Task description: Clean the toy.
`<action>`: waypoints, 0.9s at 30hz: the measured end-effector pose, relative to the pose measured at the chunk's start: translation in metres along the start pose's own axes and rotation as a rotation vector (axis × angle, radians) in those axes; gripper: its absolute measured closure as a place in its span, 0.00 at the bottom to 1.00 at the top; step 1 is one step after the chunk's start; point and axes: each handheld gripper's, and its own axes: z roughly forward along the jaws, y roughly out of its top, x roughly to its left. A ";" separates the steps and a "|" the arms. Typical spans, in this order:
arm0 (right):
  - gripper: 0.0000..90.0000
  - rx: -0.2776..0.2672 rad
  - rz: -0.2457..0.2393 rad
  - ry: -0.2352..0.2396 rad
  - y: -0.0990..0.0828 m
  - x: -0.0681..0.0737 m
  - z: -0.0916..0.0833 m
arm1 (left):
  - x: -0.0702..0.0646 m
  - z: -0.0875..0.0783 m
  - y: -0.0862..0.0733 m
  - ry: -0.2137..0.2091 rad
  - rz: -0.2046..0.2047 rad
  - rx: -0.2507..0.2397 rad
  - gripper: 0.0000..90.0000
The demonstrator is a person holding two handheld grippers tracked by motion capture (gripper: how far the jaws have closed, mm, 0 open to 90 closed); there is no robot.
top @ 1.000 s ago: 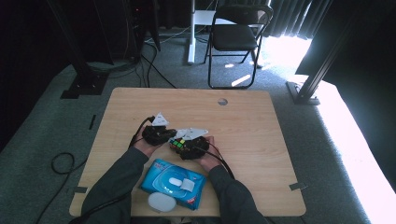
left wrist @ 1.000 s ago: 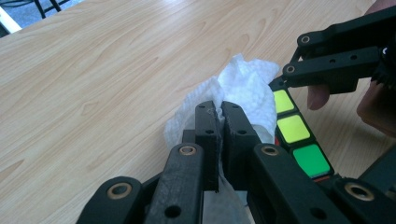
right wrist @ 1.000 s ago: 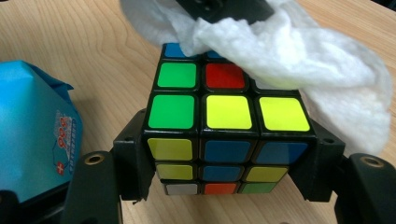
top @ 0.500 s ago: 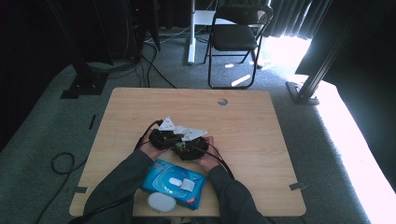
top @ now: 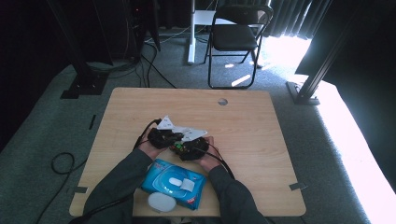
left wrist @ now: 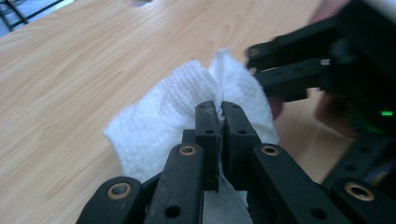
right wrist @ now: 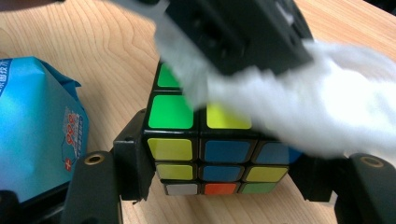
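the left gripper has its two black jaws pressed together on a white wipe, and the right gripper has its jaws set wide against the two sides of a puzzle cube, so the cube is held just above the wooden table, in front of the person, with the wipe lying over its top face. the first risk, i think, is that the wipe slips out, because only a thin fold of it sits between the left jaws and the rest hangs loose and bunched. if the left hand rubs too hard, the cube could turn or pop out of the right jaws, since its plastic faces are smooth and glossy and the jaws touch it only at two narrow places. a layer of the cube may also twist under a sideways push. the wipe looks soft, with a fine woven pattern, and it seems a little damp, though i cannot be sure. the cube is hard, with square coloured stickers in green, yellow, blue, orange and white on a black frame. the blue wipes pack near the table edge is soft crinkled film, and a white lid lies just beside it.
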 end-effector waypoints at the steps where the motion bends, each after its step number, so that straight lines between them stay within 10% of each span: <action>1: 0.38 0.001 -0.003 0.000 0.000 0.000 0.000 | 0.003 -0.001 -0.001 0.008 -0.008 0.000 0.96; 27: 0.38 -0.049 0.012 0.034 -0.002 -0.006 -0.014 | 0.022 -0.012 -0.026 -0.001 -0.084 0.003 0.96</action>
